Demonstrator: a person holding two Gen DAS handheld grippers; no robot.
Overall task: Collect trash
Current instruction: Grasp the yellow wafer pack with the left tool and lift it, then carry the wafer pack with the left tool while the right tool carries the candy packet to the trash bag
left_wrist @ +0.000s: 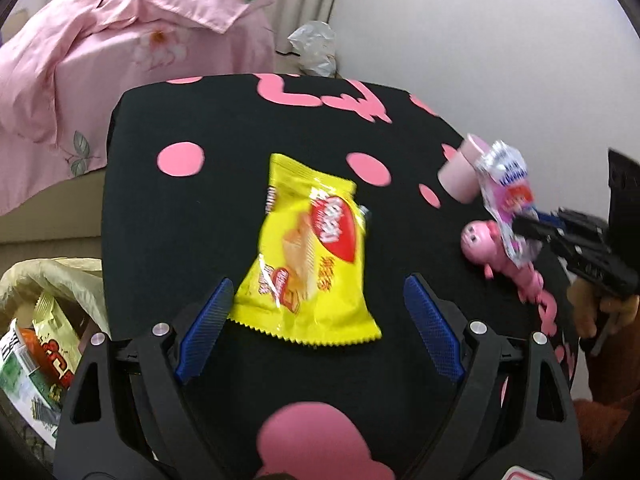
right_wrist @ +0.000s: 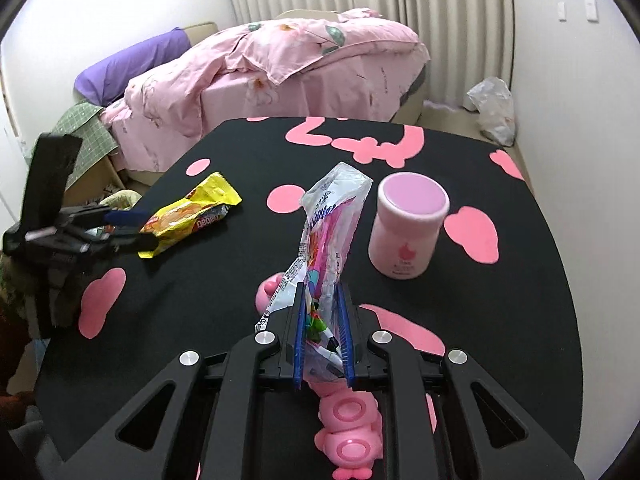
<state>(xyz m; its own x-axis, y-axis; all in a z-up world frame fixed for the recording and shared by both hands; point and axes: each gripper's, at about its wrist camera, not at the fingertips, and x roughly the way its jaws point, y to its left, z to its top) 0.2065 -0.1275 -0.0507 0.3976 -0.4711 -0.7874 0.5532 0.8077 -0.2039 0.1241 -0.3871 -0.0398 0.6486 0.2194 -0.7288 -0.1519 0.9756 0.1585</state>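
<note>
While our right gripper (right_wrist: 322, 332) pinches the clear wrapper (right_wrist: 328, 224), our left gripper (left_wrist: 316, 320) gapes around the yellow packet (left_wrist: 308, 256) — neither binned yet.

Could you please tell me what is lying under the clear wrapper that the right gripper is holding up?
Under the clear wrapper, a pink toy lies on the black table. Its wheeled rear and part of its head show; its middle is hidden behind the right gripper and the wrapper.

A pink jar (right_wrist: 407, 232) stands upright on the black, pink-spotted table (right_wrist: 520, 280), a pink toy (right_wrist: 348, 436) lying nearer; a pink-quilted bed (right_wrist: 280, 72) sits far behind
</note>
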